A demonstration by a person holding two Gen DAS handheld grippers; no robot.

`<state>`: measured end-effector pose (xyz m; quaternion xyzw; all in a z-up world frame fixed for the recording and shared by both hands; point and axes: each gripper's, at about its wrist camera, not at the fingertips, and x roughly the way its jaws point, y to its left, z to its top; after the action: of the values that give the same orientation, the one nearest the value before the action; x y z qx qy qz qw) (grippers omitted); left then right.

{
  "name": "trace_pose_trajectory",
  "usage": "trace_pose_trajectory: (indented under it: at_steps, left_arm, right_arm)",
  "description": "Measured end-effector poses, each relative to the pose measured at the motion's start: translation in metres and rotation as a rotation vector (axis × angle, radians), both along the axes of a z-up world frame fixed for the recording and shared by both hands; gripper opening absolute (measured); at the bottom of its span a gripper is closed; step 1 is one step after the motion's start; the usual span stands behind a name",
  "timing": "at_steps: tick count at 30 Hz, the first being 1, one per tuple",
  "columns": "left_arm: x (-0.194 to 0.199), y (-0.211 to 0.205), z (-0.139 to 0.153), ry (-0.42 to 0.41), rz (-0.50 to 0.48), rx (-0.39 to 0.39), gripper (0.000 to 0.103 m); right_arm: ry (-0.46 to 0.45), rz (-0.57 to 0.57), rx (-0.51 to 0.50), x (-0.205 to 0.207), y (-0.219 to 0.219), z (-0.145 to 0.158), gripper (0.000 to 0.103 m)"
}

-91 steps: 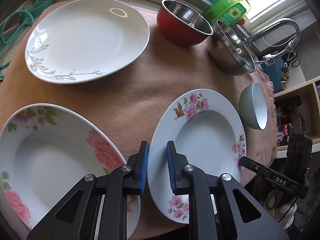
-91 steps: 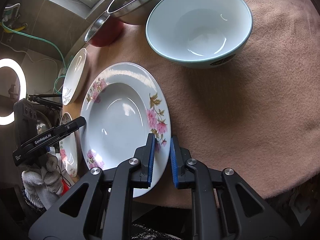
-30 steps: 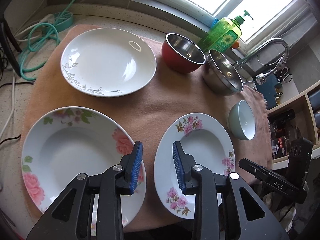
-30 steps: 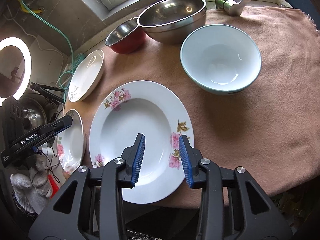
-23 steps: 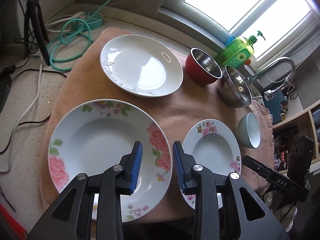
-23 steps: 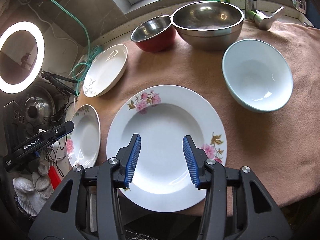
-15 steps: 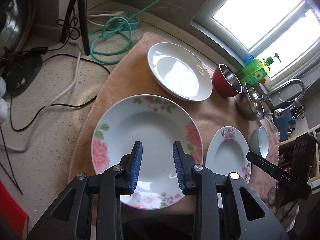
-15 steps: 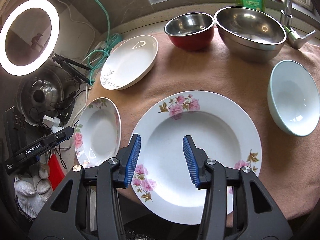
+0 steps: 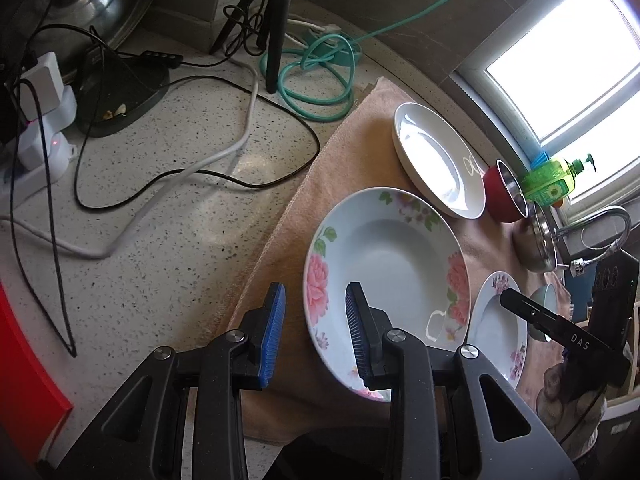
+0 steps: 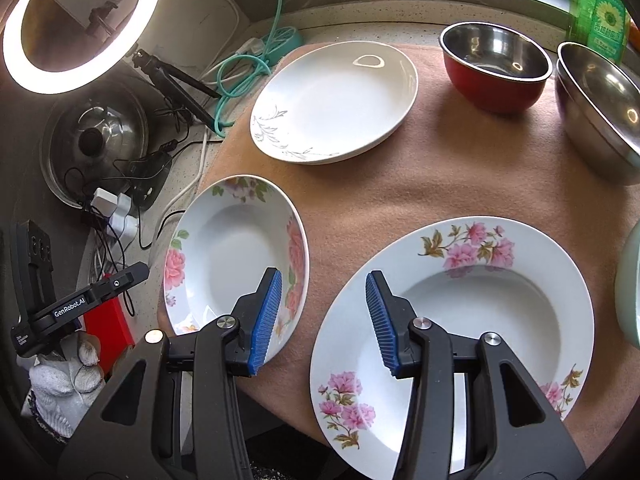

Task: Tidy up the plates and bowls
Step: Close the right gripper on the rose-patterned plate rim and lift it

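Both grippers are empty right now. The left gripper (image 9: 314,330) has its blue pads parted with nothing between them, hanging over the left edge of the cloth (image 9: 320,168) with one pad over the rim of the big rose plate (image 9: 384,264). The right gripper (image 10: 322,320) is spread a bit wider, jaws straddling bare cloth between the big rose plate (image 10: 224,256) and the small pink-flower plate (image 10: 472,312), touching neither.

What's changed: a few seconds back both sets of pads sat close together at the rim of the small pink-flower plate, and since then both have let go, pulled up and swung over to the left. The plate is flat on the cloth in about the same spot, so nothing looks stacked yet. My guess is the big rose plate is the next target, or it's the base the others get piled on.

Room-wise, the left side is messy: speckled counter with cables (image 9: 168,184) and a green hose (image 9: 320,76) just off the cloth edge. Both flowered plates sit near the front edge of the cloth, so sliding is risky. The white plate (image 10: 336,100), red bowl (image 10: 496,80) and steel bowl (image 10: 600,112) line the back, with open cloth in the middle.
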<state>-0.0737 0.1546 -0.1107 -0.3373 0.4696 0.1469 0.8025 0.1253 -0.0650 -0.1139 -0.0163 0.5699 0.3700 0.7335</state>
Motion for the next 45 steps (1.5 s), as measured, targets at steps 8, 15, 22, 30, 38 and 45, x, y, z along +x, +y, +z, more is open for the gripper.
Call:
trace_pose_trajectory:
  at_steps: [8, 15, 22, 30, 38, 45]
  left_arm:
    - [0.002, 0.002, -0.016, 0.016, -0.01, -0.051, 0.027]
    - [0.006, 0.002, -0.024, 0.019, -0.024, -0.086, 0.021]
    - [0.008, 0.004, -0.029, 0.026, -0.032, -0.099, 0.016]
    - [0.012, 0.003, -0.031, 0.032, -0.044, -0.102, 0.012]
    - [0.015, 0.001, -0.031, 0.032, -0.059, -0.09, 0.01]
    - [0.017, -0.001, -0.029, 0.039, -0.073, -0.063, 0.01]
  right_arm:
    - [0.031, 0.017, -0.031, 0.005, 0.017, -0.016, 0.042]
    - [0.046, 0.033, -0.039, 0.007, 0.028, -0.024, 0.028]
    - [0.073, 0.039, -0.037, 0.011, 0.035, -0.032, 0.02]
    - [0.092, 0.042, -0.021, 0.013, 0.039, -0.035, 0.013]
    - [0.082, 0.057, -0.027, 0.012, 0.043, -0.034, 0.011]
    - [0.091, 0.047, -0.021, 0.012, 0.042, -0.035, 0.011]
